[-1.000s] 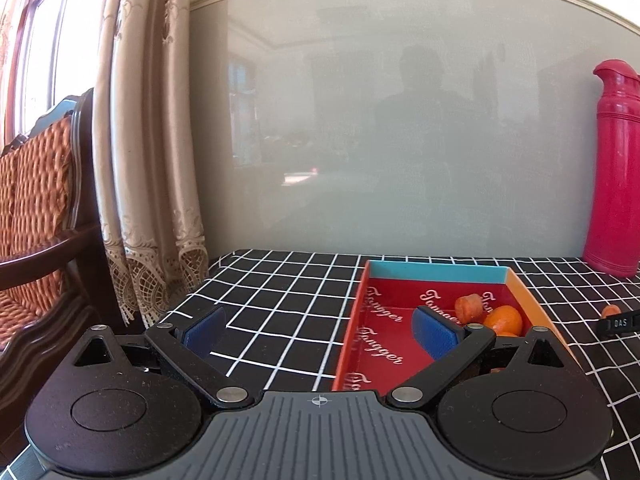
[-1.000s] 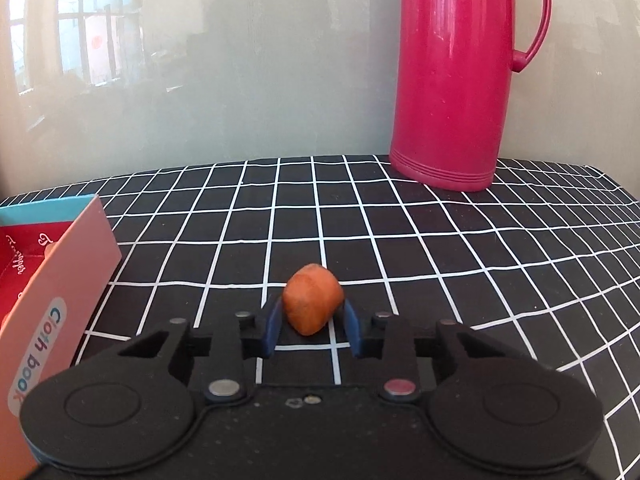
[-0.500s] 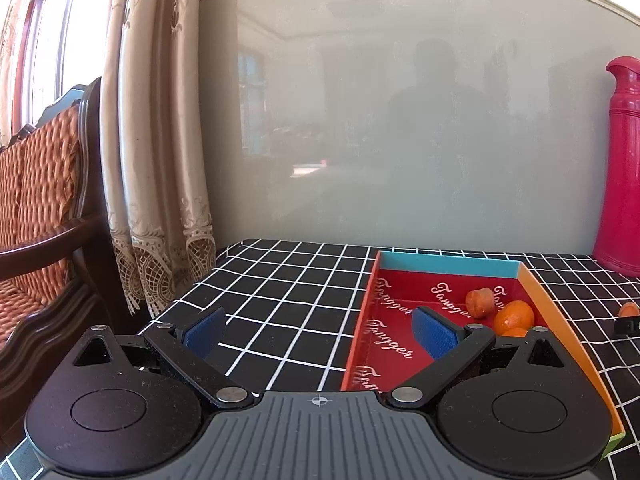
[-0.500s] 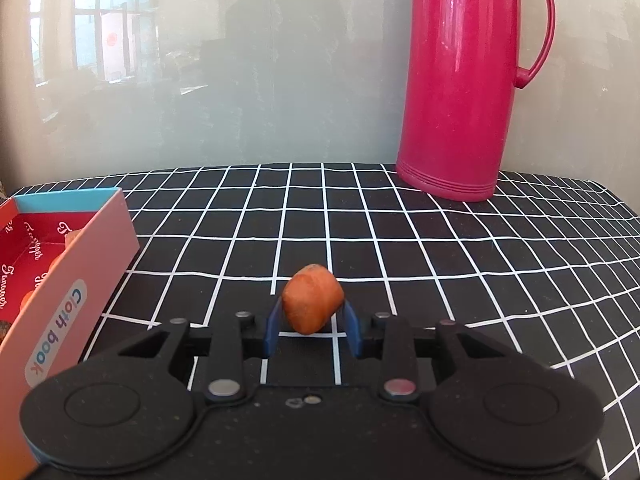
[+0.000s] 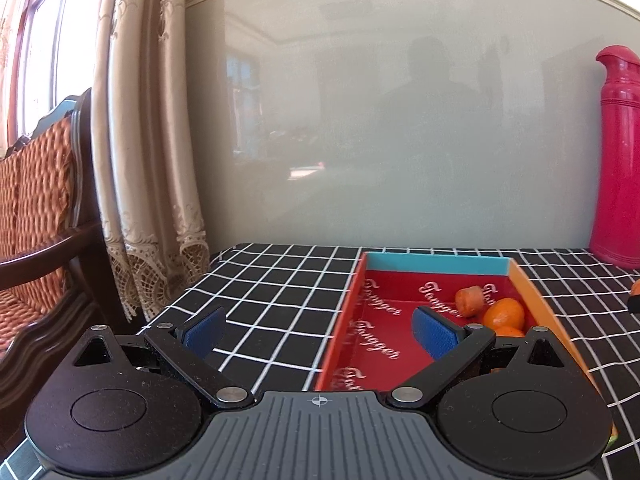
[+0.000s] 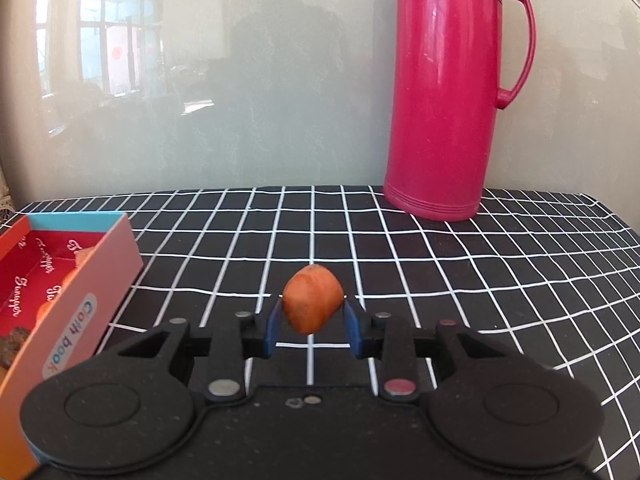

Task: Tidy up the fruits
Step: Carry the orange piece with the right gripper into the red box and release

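Flask (image 6: 452,92) stands at the back; left of it sits the box (image 6: 86,276), fruit inside. Right gripper (image 6: 312,322) pinches a small fruit (image 6: 313,304) at its middle: light, soft-skinned, probably bruisable. Left gripper (image 5: 316,330) gapes wide, empty.

Box (image 6: 100,264) left of claw (image 6: 312,320), flask (image 6: 448,92) behind right

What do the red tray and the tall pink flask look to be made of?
Red tray: looks like printed cardboard with a matte finish, judging by its thin flat walls, sharp folded corners and printed lettering. Pink flask: probably moulded plastic, glossy, with soft highlights, a handle in one piece and ribbed rings at the base; painted metal cannot be ruled out.
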`<state>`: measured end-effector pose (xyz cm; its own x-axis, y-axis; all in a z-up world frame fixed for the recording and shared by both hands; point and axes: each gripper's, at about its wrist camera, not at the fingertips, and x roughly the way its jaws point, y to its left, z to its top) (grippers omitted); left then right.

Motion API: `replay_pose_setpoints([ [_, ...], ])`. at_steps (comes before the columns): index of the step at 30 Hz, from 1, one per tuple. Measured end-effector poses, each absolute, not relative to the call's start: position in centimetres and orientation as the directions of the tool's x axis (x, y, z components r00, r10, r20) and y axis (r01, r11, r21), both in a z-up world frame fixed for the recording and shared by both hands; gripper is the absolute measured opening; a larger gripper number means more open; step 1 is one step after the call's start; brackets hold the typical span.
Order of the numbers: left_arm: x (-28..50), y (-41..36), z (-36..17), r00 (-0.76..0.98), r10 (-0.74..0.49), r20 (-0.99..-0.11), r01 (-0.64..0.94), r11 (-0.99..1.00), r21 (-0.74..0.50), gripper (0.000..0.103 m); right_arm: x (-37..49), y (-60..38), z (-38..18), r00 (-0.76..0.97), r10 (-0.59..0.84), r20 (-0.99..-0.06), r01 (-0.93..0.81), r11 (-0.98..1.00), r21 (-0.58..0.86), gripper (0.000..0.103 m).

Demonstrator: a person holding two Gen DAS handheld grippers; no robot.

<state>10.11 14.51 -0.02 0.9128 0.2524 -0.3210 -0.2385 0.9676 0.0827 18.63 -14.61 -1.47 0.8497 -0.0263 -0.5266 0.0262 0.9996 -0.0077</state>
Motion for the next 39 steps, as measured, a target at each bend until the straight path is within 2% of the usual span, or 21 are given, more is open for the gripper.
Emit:
replay_pose_setpoints([
  [23,8.1,22.7,-0.5,0.862,0.37,-0.347,-0.378,0.925,0.047,0.099,16.5,-4.4,0.9,0.867,0.151,-0.474,-0.191,0.981,-0.038,0.032],
  [39,7.1,22.4,-0.4,0.872,0.348,-0.345,-0.364,0.931,0.019,0.099,15.8,3.9,0.8,0.799,0.318,-0.511,-0.386,0.922,-0.029,0.032],
])
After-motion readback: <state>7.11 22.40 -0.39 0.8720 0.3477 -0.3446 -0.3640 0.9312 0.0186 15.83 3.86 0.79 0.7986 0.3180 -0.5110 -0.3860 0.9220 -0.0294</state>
